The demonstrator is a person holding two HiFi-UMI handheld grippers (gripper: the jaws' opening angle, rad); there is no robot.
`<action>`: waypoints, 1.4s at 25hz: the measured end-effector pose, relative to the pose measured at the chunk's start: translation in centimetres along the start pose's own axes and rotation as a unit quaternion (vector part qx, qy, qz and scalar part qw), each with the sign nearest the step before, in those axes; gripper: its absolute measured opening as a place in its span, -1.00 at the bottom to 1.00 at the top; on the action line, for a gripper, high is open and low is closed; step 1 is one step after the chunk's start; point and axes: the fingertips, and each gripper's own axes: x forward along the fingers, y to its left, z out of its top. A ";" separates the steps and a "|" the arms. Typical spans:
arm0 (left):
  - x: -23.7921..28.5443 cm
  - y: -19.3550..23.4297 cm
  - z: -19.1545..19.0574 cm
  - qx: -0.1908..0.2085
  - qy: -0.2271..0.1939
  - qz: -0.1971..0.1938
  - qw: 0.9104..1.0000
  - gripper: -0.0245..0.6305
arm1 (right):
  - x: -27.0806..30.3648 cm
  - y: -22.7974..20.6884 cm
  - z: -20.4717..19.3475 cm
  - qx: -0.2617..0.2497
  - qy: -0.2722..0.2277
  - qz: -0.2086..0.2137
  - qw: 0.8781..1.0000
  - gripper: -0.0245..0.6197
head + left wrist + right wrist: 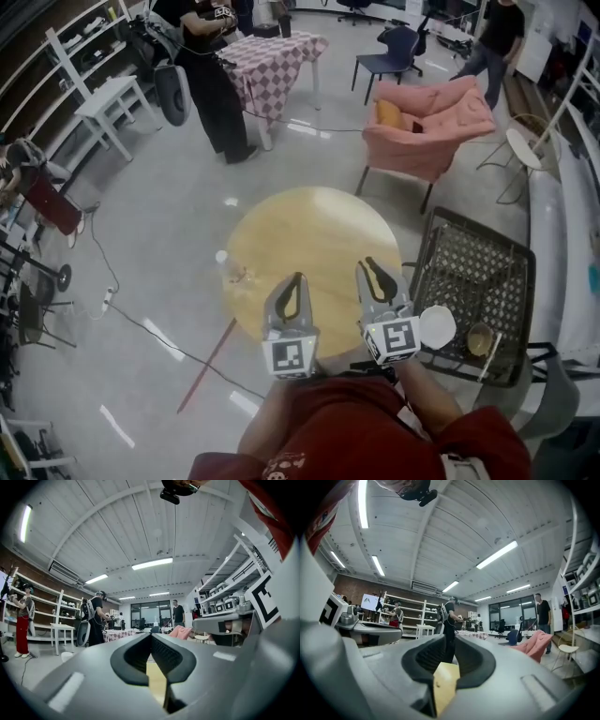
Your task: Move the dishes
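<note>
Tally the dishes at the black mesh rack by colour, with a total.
white dish: 1
tan bowl: 1
Total: 2, both at the near end of the black mesh rack.

A: Pale yellow round table [309,239] dead centre, red-and-white checked cloth [279,58] at twelve o'clock!
B: Pink armchair [433,127] at two o'clock, orange cushion [389,114] on it.
A: Three o'clock, black lattice basket [473,267]; four o'clock, white dish [437,326], tan bowl [480,339].
B: Left gripper [297,278], right gripper [372,265]: grey, with black-and-white square markers.
</note>
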 end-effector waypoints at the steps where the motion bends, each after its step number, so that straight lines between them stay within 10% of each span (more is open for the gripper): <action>1: 0.0 0.1 0.0 0.001 0.001 -0.003 1.000 -0.91 | 0.1 0.3 0.0 -0.001 0.001 0.001 1.000 -0.74; 35: 0.0 1.9 -1.8 -0.003 0.023 -0.002 1.000 -0.90 | 2.3 2.2 -1.6 -0.010 0.046 0.017 0.999 -0.92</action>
